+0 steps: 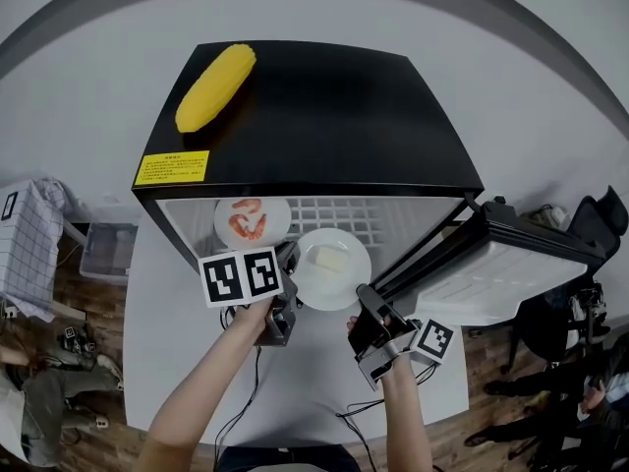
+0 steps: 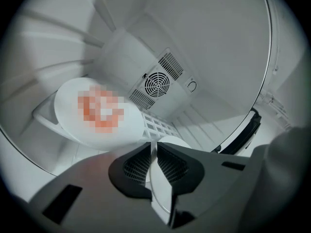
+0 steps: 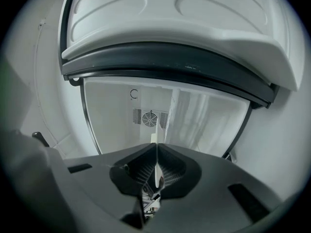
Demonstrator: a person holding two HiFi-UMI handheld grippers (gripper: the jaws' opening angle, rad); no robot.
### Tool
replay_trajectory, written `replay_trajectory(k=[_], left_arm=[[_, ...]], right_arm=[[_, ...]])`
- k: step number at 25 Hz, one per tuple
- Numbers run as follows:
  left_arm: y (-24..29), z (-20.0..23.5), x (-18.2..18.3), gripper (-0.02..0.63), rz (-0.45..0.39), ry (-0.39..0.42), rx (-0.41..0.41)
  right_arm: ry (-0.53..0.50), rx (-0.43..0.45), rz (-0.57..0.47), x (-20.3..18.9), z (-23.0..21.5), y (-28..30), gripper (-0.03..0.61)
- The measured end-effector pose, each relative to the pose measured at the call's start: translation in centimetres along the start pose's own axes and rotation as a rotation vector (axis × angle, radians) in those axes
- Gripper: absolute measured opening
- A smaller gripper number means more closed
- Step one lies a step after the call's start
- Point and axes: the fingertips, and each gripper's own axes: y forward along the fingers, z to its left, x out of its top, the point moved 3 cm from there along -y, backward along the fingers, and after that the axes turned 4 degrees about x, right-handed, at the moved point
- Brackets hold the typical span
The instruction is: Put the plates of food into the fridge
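Fridge [image 1: 314, 106] open, door [image 1: 491, 264] swung out at 3 o'clock. Corn cob [image 1: 216, 87] lying on the black top.

Shrimp plate [image 1: 224, 226] already in, on the left half of the wire shelf [image 1: 344, 214]. From the left gripper view, up at 10 o'clock of the jaws, deep inside [image 2: 73, 106].

Second plate [image 1: 339, 293], carrying a pale food block [image 1: 330, 259], level at the fridge mouth. Far rim over the shelf's front edge, near rim outside. At 4 o'clock of the shrimp plate, just beside it; rim contact not readable.

Left gripper [image 1: 292, 266]: jaws nearly together, pinched on the second plate's rim at its 9 o'clock. Rim plainly between the pads in the left gripper view [image 2: 163, 188].

Right gripper [image 1: 362, 298]: jaws all but closed on a thin white edge [image 3: 156, 174], read as the same rim seen edge-on. Hold at the plate's 5 o'clock.

Deciding relation: free shelf at 12 to 1 o'clock of the held plate, right of the shrimp plate, toward the back-wall fan [image 3: 149, 116]. Round plate, so no long axis to line up; food block running roughly 8 to 2. Left gripper nearer the shelf, right at the near rim.

Probably a level push toward 12, minding the shrimp plate at 10 to 11.
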Motion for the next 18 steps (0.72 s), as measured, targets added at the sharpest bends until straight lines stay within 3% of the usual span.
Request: replay_trajectory(k=[5,10,15,18], left_arm=[[0.5,0.1,0.1,0.026,-0.049,0.057,0.074],[0.2,-1.0,0.8,0.026,-0.086,0.092,0.089],[-0.6,-2.5,0.4,0.026,-0.114,0.226,0.093],[-1.5,-3.6,-0.1,0.026,-0.170,0.362,0.099]], right_arm=[[0.040,0.004,-0.050,0.0,-1.0,0.2,0.018],[0.088,0.030,-0.112,0.7,-1.3,0.1,0.018],[0.063,0.009,-0.134,1.6,-1.3,1.0,0.018],[0.077,-0.006,-0.172,1.8,-1.4,1.5,0.018]])
